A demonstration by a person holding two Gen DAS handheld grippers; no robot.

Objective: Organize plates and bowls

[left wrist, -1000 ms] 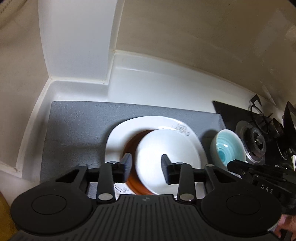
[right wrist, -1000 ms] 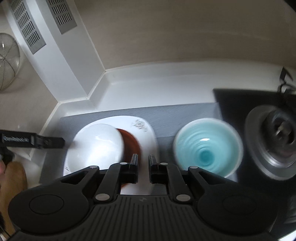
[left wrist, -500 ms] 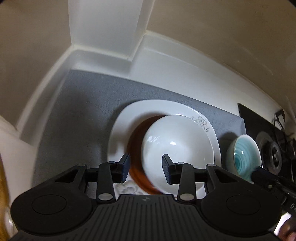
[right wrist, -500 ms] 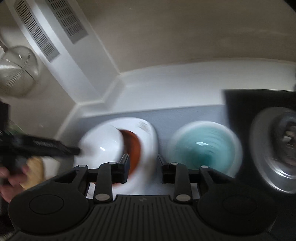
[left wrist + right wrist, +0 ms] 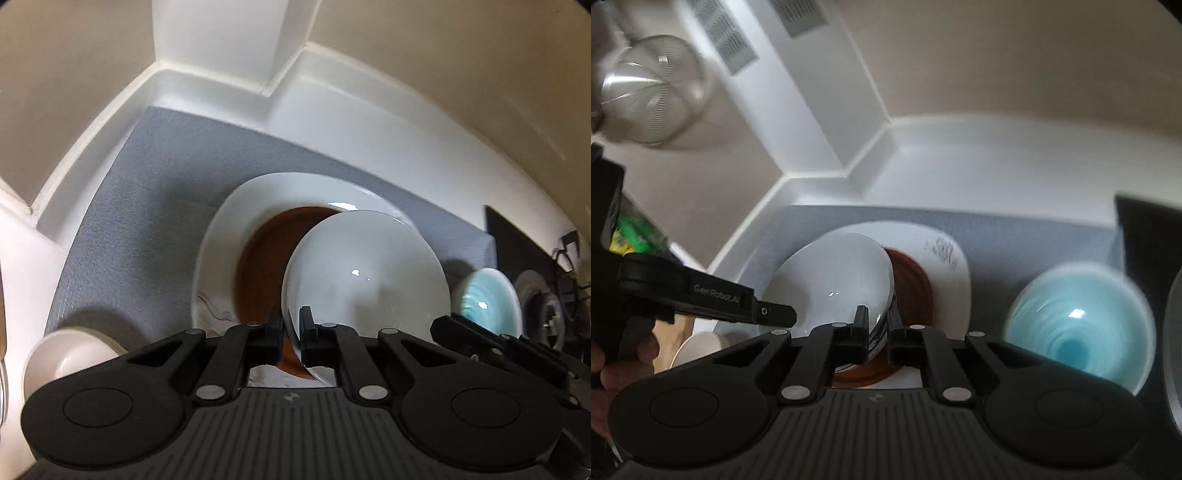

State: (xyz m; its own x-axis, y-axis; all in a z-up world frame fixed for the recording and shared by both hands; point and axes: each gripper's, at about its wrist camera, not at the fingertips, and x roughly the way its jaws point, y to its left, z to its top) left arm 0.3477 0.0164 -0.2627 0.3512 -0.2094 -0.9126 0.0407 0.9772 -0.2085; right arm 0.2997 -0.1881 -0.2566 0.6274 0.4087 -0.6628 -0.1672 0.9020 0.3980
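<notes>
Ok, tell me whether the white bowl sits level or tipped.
Tipped. In the left wrist view the white bowl leans up off the brown plate, and both the left gripper and right gripper pinch its rim.

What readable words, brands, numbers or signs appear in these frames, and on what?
"GenRobot.AI": on the side of the left gripper, seen from the right wrist; soft but legible.
Dark ornament on the white plate rim: decoration, blurred, not readable as text.
Nothing else legible.

"GenRobot.AI" on left gripper (image 5: 779, 315)
</notes>
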